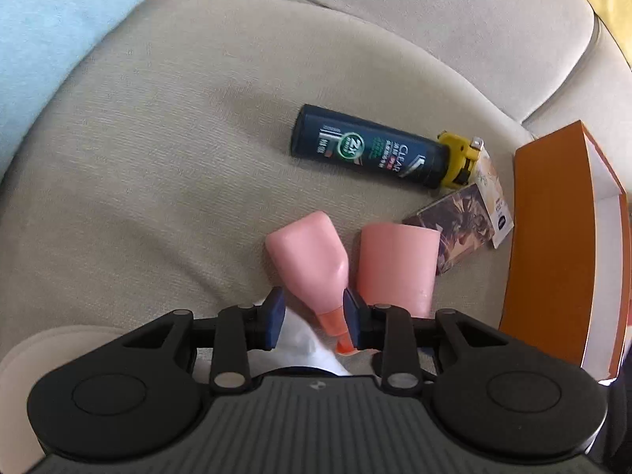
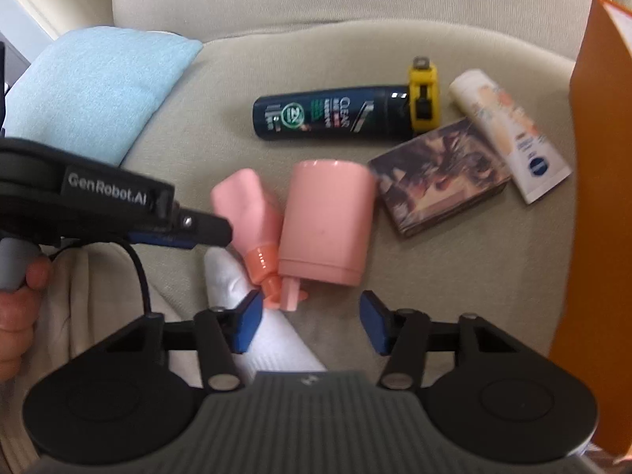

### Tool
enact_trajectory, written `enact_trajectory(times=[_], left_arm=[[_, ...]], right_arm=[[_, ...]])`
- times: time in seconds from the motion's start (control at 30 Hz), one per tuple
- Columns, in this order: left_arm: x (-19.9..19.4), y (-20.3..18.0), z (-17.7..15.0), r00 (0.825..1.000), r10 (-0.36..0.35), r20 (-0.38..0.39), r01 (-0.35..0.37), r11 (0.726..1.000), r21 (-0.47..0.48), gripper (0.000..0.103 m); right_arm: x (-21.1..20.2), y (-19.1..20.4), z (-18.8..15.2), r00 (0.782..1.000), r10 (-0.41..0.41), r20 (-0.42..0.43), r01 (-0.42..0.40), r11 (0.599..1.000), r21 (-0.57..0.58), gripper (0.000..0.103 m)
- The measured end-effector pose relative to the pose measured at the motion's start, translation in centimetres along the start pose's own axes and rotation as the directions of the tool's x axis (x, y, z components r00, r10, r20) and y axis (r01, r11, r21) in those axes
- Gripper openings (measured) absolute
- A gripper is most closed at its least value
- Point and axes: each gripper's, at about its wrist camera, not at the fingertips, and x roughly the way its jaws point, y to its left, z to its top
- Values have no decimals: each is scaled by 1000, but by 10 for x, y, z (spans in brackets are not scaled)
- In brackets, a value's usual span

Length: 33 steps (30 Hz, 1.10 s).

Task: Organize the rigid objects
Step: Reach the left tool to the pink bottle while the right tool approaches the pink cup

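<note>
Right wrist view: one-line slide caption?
Open right gripper faces two pink bottles on a beige cushion; left gripper alongside.

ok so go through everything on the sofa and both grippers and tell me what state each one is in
left gripper: open, straddling the small bottle's neck
right gripper: open, holding nothing
small pink bottle: lying down, cap on
large pink bottle: lying down
dark shampoo bottle: lying down, closed
yellow tape measure: retracted
white tube: lying flat
patterned box: closed
orange box: open
</note>
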Motion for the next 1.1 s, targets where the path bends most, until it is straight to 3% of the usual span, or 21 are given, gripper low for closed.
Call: enact_trajectory(times=[0.1, 0.2, 0.27, 0.4, 0.57, 0.7, 0.83, 0.97, 1.1], left_arm=[[8, -7, 1, 999, 17, -33, -16, 999, 36, 36], [19, -14, 1, 998, 30, -58, -27, 998, 56, 36], [24, -19, 2, 997, 35, -65, -31, 997, 66, 37], [37, -28, 1, 995, 60, -77, -52, 994, 94, 48], [45, -41, -4, 991, 117, -73, -103, 981, 167, 48], [32, -38, -8, 994, 97, -56, -85, 981, 175, 35], [5, -31, -7, 998, 66, 6, -66, 984, 167, 31], [-21, -34, 2, 992, 87, 91, -104, 974, 201, 28], [-27, -32, 20, 989, 82, 126, -107, 972, 211, 27]], right_arm=[[10, 0, 1, 999, 14, -30, -14, 1000, 9, 42], [15, -1, 1, 998, 32, -52, -31, 999, 25, 26], [15, -3, 1, 996, 67, -56, -64, 997, 41, 10], [6, -4, 0, 999, 22, -29, -22, 1000, 16, 10], [-2, -11, -1, 1000, -24, 2, 24, 1000, 12, 11], [-12, -10, 3, 999, -28, 44, 28, 1000, -3, 11], [-28, -3, 7, 993, -39, 115, 46, 997, -55, 11], [-36, -1, 21, 984, -38, 172, 54, 995, -86, 11], [-35, 2, 40, 979, -26, 202, 49, 993, -111, 7]])
